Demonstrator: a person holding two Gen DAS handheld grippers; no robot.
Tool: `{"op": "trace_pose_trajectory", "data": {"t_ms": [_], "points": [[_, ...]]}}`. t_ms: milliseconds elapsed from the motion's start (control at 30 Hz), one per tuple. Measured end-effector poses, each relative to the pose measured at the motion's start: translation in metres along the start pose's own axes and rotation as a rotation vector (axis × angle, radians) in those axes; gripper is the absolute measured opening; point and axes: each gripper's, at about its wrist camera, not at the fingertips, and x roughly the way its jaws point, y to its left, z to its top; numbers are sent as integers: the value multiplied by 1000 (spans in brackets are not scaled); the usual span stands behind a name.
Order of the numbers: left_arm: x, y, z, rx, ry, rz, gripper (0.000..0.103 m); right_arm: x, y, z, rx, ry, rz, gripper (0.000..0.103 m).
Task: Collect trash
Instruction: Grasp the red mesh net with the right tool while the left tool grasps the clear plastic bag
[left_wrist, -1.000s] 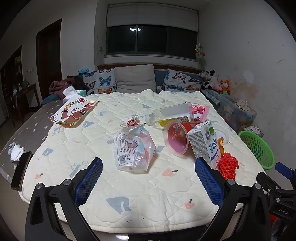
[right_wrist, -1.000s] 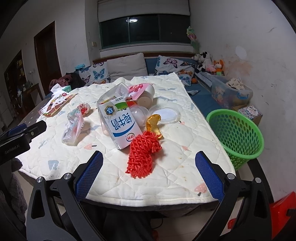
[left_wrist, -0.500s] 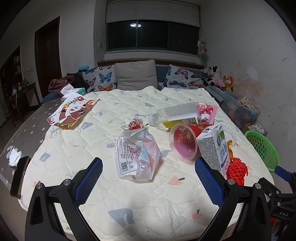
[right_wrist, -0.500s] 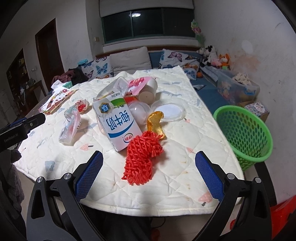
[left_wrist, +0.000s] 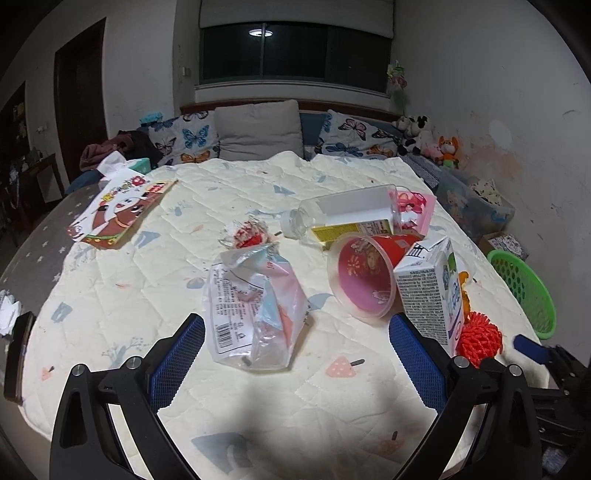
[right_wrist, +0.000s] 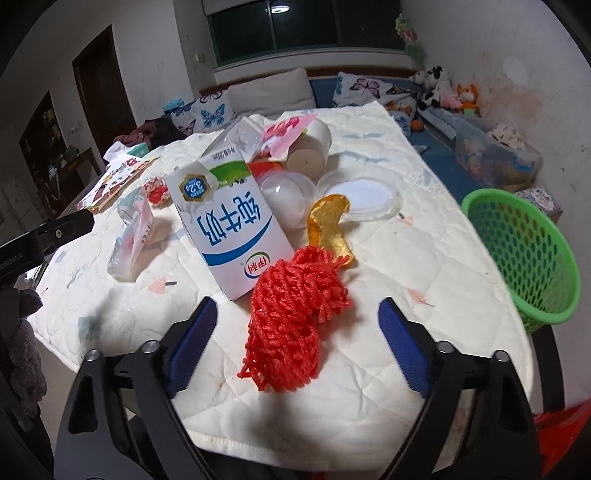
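My left gripper (left_wrist: 295, 326) is open, low over the white quilted cover (left_wrist: 147, 280). A clear plastic bag (left_wrist: 255, 306) lies just ahead between its fingers, untouched. My right gripper (right_wrist: 297, 310) has its jaws closing around a red foam net (right_wrist: 291, 317); the pads stand clear of it on both sides. Behind the net a milk carton (right_wrist: 229, 225) lies tilted, with an orange wrapper (right_wrist: 330, 225) beside it. A red cup (left_wrist: 364, 273) and a clear bottle (left_wrist: 347, 214) lie on their sides further back. A green basket (right_wrist: 524, 254) stands off the right edge.
A crumpled red-and-white wrapper (left_wrist: 245, 236) sits behind the bag, and a picture box (left_wrist: 122, 210) lies far left. A clear round lid (right_wrist: 360, 195) rests near the carton. Pillows (left_wrist: 258, 134) and soft toys (left_wrist: 424, 140) line the back wall.
Both grippers have come forward and lower over the cover, so the bag and the red net look larger. The right gripper's fingers now stand closer together.
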Motion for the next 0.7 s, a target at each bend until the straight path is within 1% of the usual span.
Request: {"op": "trace_pose_trajectory", "data": {"t_ms": [67,133,200,367,433,533,700], "points": [[4,-2,1,-2,8,-27,97,6,1,-1,-13,9,-10,78],[5,-3,0,2,6,-43,97,10,1,-1,-18,16,-15,71],[4,-4,1,15,-10,-45,97,13,-1,-2,-7,22,4,65],[5,2,6,1,-14,-77,97,15,-11,-2,29,29,23,55],[8,5,5,8,-17,-59,97,13,-13,-2,40,23,35,48],[17,13,5,-6,8,-44,96,8,-16,-2,46,5,34,44],[34,29,7,-22,37,-4,96,-5,-21,0,56,-21,43,43]]}}
